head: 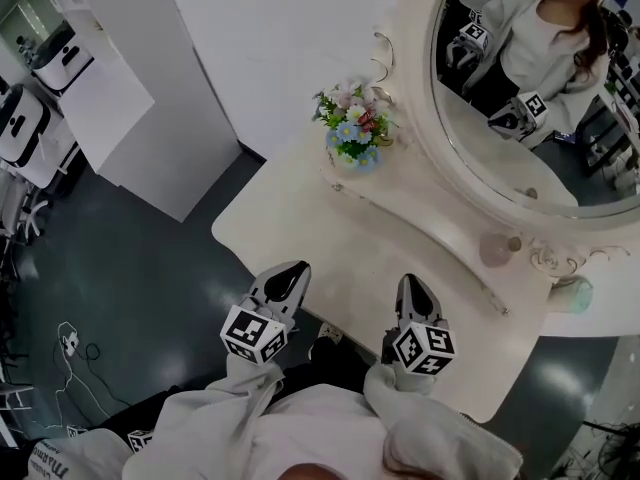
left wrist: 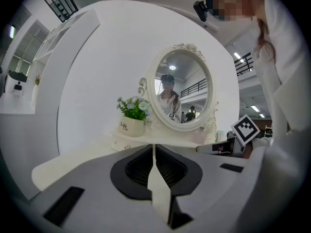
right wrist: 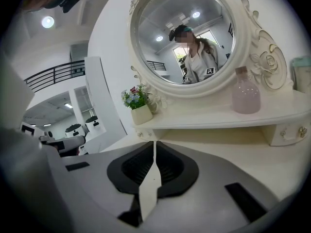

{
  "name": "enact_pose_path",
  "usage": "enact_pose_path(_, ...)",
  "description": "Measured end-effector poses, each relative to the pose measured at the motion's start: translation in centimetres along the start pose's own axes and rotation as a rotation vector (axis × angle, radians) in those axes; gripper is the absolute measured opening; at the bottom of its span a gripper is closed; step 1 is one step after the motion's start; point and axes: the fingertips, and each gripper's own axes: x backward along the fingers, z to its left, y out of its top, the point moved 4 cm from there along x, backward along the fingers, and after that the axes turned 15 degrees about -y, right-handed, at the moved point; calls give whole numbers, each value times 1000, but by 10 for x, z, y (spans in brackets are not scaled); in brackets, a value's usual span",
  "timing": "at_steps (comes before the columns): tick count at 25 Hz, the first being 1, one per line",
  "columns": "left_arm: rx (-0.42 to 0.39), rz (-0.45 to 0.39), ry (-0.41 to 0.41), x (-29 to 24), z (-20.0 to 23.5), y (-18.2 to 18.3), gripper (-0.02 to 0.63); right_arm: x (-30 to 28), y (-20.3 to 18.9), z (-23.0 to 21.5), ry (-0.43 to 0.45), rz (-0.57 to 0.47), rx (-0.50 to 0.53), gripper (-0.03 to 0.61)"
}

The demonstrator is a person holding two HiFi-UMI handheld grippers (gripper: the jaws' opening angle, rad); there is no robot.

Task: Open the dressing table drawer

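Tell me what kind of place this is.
Probably a mock bedroom corner inside a large hall or lab: a white dressing table with an oval mirror and flower pot, backed by freestanding white partitions, cables on the dark floor.

You can read "Life" printed on the cream flower pot (left wrist: pixel 130 126) on the dressing table (left wrist: pixel 63 160); the smaller line beneath is too tiny for you to read.

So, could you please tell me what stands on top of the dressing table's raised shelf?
A pot of flowers, the oval mirror and a pink bottle stand on the shelf. A teal thing at its right end is cut off, so I cannot identify it.
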Motion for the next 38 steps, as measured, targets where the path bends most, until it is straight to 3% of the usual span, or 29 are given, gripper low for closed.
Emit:
enact_pose_path(18, -3, 0, -31, 0, 20, -4, 32, 1, -11, 8, -27, -18, -20, 41)
enact_pose_path(27, -5, 14, -128, -14, 29, -1, 32, 18, -15, 7, -123, -48, -58, 41)
enact_pose_path(33, -15, 45, -210, -26, 51, 7, 32, 18, -10, 18, -208, -69, -97, 41)
enact_pose_path(38, 1, 99, -232, -36, 82, 4, 32, 16, -8, 31, -272, -74, -121, 41)
